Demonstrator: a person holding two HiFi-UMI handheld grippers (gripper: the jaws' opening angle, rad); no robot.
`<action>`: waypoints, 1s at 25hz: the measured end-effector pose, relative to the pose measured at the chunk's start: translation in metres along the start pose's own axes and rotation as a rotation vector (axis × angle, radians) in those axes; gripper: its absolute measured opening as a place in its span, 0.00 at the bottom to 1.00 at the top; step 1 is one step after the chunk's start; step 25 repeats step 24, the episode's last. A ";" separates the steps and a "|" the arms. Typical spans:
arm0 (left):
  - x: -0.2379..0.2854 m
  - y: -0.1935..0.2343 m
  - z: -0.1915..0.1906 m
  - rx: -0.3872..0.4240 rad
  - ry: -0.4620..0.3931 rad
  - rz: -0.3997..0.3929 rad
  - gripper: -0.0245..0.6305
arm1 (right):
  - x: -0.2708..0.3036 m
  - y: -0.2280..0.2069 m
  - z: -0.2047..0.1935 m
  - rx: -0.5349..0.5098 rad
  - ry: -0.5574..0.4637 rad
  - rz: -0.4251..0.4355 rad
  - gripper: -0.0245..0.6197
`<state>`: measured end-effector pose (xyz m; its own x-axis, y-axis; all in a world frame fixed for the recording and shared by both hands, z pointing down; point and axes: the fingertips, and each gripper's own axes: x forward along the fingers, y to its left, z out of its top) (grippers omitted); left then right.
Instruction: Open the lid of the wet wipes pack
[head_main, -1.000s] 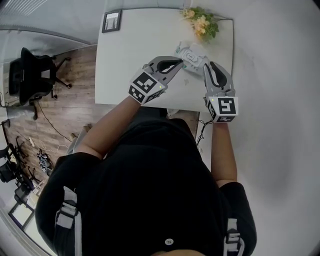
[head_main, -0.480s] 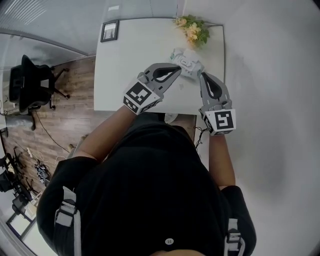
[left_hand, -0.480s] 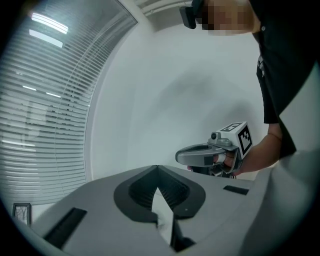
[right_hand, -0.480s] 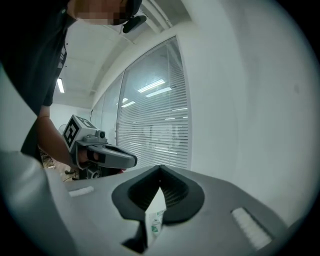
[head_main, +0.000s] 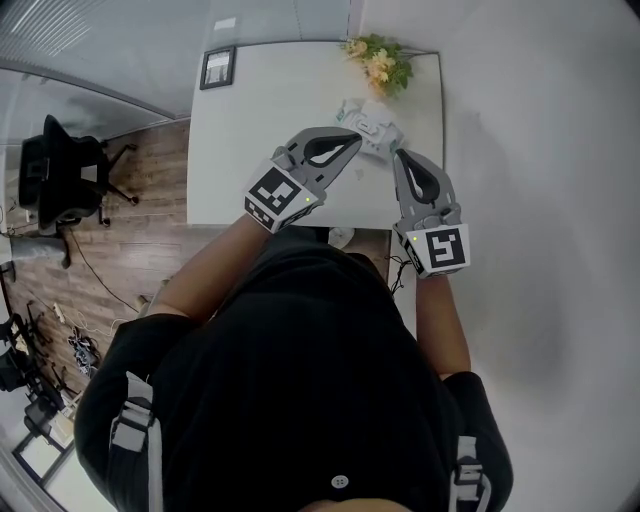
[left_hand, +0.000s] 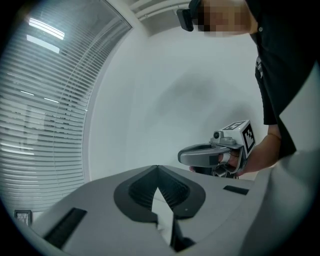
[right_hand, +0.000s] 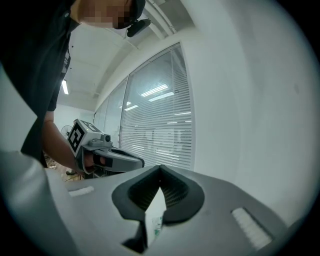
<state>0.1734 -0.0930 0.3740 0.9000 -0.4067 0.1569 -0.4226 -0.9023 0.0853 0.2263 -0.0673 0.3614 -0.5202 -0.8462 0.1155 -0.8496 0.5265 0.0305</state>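
No words or numbers can be read. The left cube (head_main: 280, 190) and right cube (head_main: 440, 250), mid-frame in the head view, bear black-and-white square markers, which are patterns, not letters. At bottom centre of the right gripper view, the pack (right_hand: 156, 222) carries green print too small to read. The frame (head_main: 219, 68) at upper left is illegible.

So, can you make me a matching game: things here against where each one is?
1 flowers
2 picture frame
3 office chair
4 wet wipes pack

A on the wooden floor
B pinched by the left hand-held gripper and the right hand-held gripper
C far left corner of the table
D far right corner of the table

Pairs: 1-D, 2-C, 3-A, 4-B
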 end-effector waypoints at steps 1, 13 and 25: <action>0.000 -0.001 0.001 0.001 -0.002 0.000 0.04 | -0.001 0.001 0.000 0.000 0.000 0.002 0.05; -0.006 -0.010 0.016 0.014 -0.028 -0.004 0.04 | -0.010 0.004 0.012 -0.015 -0.014 -0.008 0.05; -0.008 -0.010 0.017 0.015 -0.043 -0.002 0.04 | -0.012 0.005 0.012 -0.021 -0.014 -0.014 0.05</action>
